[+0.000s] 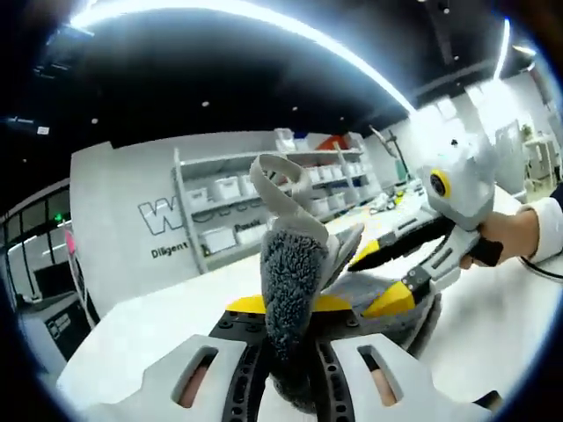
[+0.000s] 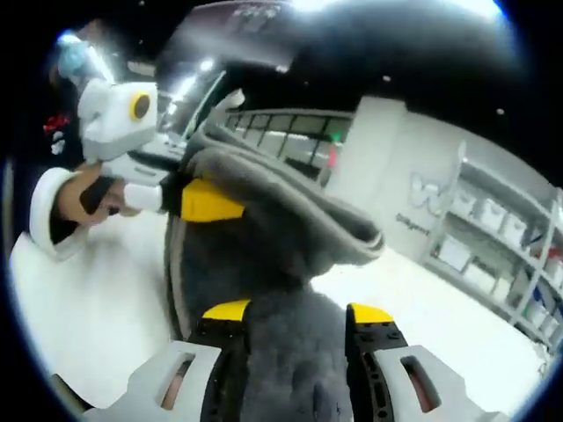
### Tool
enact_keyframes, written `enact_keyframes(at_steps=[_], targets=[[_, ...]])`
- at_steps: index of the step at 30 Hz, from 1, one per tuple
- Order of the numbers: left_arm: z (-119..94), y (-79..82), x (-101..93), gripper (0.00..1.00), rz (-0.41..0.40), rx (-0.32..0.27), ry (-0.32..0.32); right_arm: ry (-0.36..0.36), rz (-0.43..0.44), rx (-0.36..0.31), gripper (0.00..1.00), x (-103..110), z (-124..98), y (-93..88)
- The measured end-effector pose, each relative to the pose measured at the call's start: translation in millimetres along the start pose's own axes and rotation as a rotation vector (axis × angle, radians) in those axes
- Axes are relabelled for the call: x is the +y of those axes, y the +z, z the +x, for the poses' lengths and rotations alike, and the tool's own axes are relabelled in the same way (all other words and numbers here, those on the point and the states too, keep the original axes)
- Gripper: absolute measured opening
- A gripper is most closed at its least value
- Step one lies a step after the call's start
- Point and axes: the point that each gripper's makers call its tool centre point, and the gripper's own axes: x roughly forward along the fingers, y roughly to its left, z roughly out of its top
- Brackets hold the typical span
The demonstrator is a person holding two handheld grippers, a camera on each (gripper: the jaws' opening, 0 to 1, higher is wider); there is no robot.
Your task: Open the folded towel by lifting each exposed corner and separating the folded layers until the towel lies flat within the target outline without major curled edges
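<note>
A bunched fold of the grey towel point(image 1: 295, 290) is being pinched between the yellow-tipped jaws of the left claw point(image 1: 288, 306), the fabric standing up out of the grip with a pale hanging loop point(image 1: 280, 180) curling above it. In the right gripper view the right claw point(image 2: 296, 315) is likewise being pressed onto a thick wad of the same towel point(image 2: 273, 264), which is being held up off the white table point(image 2: 97, 290) and stretched between the two claws. The left claw point(image 2: 189, 200), carried by a hand point(image 2: 92, 198) in a white cuff, is being seen at the towel's far edge, and the right claw point(image 1: 400, 272) is being seen biting the cloth from the right in the left gripper view. The towel is being judged soft, light, limp and plush, sagging wherever it is unsupported and unlikely to slip from the jaws. Corners or hemmed edges are being judged better holds than these mid-cloth bunches. Shelving point(image 1: 281, 198) with bins is standing well behind.
</note>
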Motion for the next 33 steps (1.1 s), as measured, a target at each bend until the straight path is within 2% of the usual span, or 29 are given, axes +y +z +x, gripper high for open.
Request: enact_keyframes(at_steps=[1,3,8,17,24,33], targets=[[-1,-1.3,1.0,0.12,0.013,0.005,0.004,0.013,-0.031,0.020,0.39,4,0,-3.2],[-1,-3.2,3.1,0.12,0.020,0.008,0.010,-0.009,-0.103,0.031,0.39,3,0,-4.5],[-2,-8.7,9.9,0.13,0.039,0.023,0.033,0.001,-0.182,0.072,0.34,9,1,-12.6],[-5,-14.7,20.5,0.18,0.093,0.049,0.069,0.047,-0.200,0.108,0.23,24,2,-20.5],[-9,-17.6,25.5,0.20,0.095,0.065,0.067,0.082,-0.200,0.138,0.12,31,3,-31.0],[-20,-26.3,26.6,0.20,0.096,0.116,0.042,0.090,-0.154,0.142,0.09,28,4,-36.4]])
